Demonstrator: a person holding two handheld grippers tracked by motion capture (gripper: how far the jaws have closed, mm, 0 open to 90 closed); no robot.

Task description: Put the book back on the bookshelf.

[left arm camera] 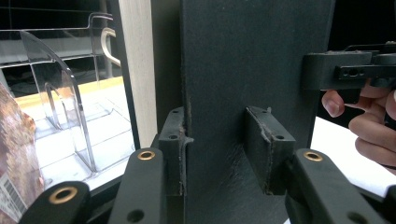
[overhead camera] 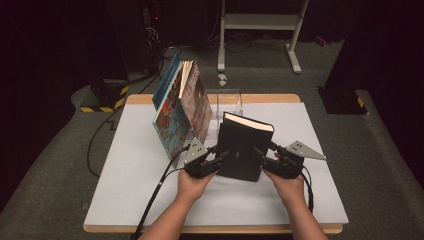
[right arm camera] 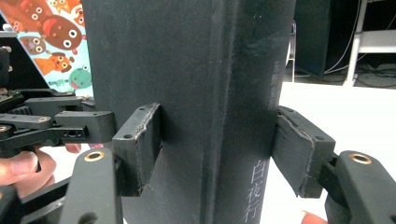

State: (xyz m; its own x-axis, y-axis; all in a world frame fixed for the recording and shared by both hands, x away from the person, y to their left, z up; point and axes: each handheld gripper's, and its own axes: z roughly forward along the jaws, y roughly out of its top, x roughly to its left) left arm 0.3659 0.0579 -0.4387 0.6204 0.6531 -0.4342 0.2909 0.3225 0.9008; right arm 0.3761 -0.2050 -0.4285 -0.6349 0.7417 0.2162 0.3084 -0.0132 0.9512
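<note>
Black book (overhead camera: 244, 147) stands on the white table (overhead camera: 125, 175), apparently clamped by both claws.

Your left gripper (left arm camera: 224, 154) has its jaws clamped on the black book (left arm camera: 243, 70), one pad on each cover, cream page edges left of the left jaw. Farther left stands a clear plastic stand (left arm camera: 65, 93). Right of the jaws, the other gripper (left arm camera: 345, 70) touches the book's far edge.

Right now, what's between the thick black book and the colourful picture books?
In the high view, bare white tabletop separates the thick black hardcover book from the leaning colourful picture books.
</note>
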